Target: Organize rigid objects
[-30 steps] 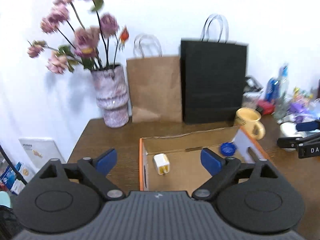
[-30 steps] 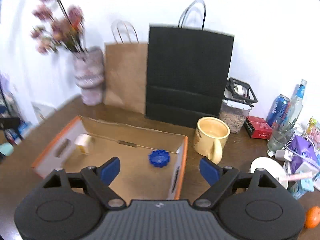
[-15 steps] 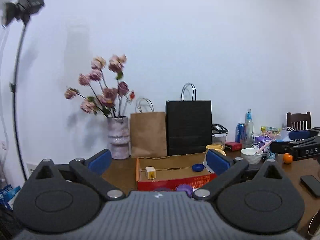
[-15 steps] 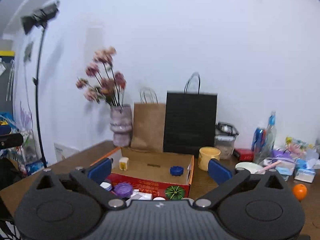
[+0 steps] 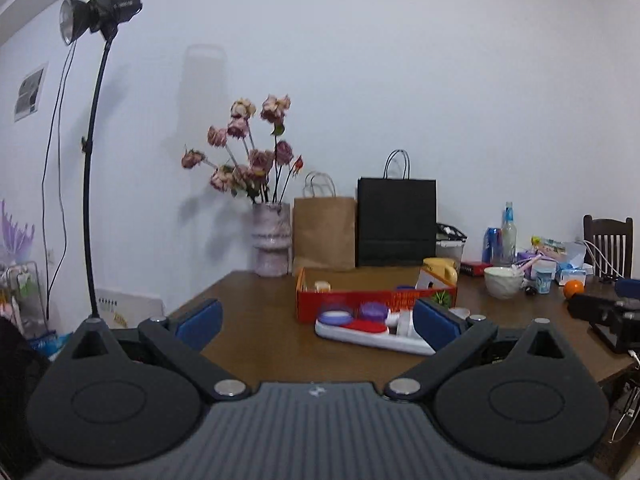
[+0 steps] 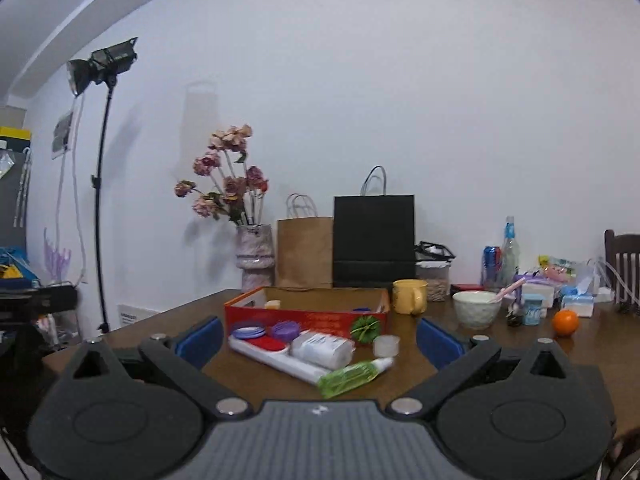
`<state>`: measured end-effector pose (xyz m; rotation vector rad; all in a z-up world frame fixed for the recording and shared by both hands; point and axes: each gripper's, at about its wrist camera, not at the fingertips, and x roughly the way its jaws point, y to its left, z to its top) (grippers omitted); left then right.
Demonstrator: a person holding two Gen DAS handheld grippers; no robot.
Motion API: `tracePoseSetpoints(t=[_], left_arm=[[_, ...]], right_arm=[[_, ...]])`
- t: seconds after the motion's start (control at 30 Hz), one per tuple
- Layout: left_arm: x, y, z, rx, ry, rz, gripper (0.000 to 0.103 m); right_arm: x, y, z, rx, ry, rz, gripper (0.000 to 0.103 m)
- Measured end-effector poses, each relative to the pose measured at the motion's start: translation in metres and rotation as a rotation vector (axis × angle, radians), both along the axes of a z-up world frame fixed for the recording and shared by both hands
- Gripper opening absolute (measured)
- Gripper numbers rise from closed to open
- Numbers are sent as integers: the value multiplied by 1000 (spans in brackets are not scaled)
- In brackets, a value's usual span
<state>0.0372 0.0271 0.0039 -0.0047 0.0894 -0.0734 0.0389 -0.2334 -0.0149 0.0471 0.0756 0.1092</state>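
**Both hand-held grippers wide open, nothing held**

The left hand-held gripper and the right hand-held gripper point level across the bench. Their jaws have just been opening and now stand spread wide, with nothing between the blue pads.

Nearest on the bench lies a green tube, beside a white wrapped roll resting against a white tray. On the tray sit a red lid, a blue-rimmed lid and a purple lid. A small clear cup stands just right of the roll.

Behind them is the red box, a green ball against its front. A small white block is inside at the left.

Further back are a yellow mug, a white bowl and an orange. By the wall stand a vase, a brown bag and a black bag.
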Motion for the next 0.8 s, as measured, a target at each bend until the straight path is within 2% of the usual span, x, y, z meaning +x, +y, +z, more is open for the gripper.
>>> tracePoseSetpoints(t=[0.1, 0.23, 0.63, 0.8], left_arm=[[-2, -4, -4, 0, 22, -28, 103], [-2, -9, -6, 33, 4, -19, 103], [0, -7, -6, 17, 16, -14, 103], [16, -8, -4, 20, 20, -20, 103]], right_arm=[[-6, 4, -6, 4, 3, -3, 103], [-6, 4, -7, 13, 10, 2, 103], [-2, 6, -7, 5, 11, 2, 103], [15, 1, -7, 2, 28, -12, 103]])
